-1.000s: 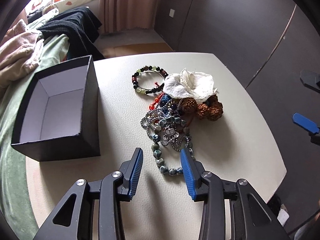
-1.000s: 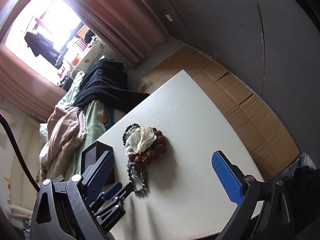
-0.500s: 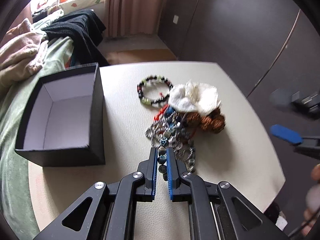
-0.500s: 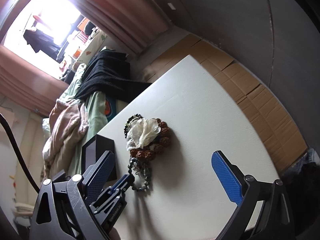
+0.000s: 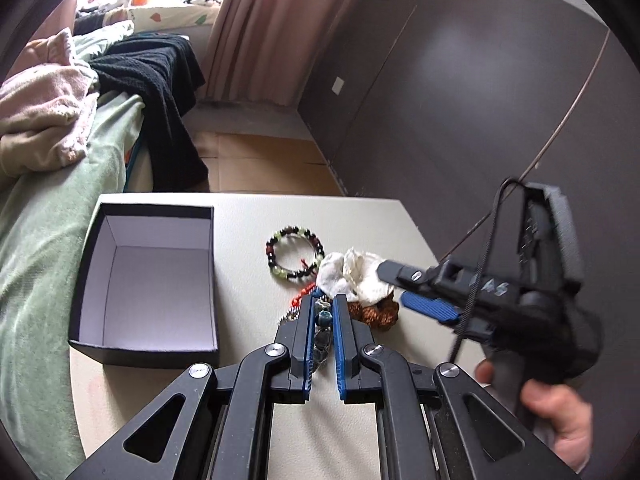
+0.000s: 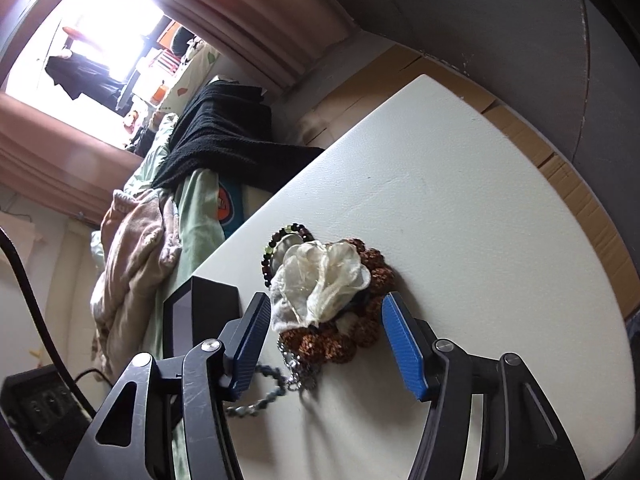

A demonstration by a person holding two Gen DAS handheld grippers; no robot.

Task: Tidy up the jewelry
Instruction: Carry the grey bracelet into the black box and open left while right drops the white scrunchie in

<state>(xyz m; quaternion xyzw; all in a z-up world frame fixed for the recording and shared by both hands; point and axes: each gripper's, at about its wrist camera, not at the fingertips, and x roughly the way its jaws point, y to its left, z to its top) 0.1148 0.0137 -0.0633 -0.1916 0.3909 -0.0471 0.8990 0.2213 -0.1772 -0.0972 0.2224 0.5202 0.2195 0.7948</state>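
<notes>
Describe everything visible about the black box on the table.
The black box is open-topped and squarish, card-like, matte black outside with a plain white lining, and nothing lies inside it. It stands upright on the cream table near the edge beside the green bedding, apart from the jewelry pile. Neither gripper touches it.

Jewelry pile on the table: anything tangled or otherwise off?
Yes. The jewelry lies in one knotted heap: the blue-green bead strand pinched in the left gripper runs into silver chain under the brown seed-bead bracelet and cream fabric flower. Black box is empty.
</notes>
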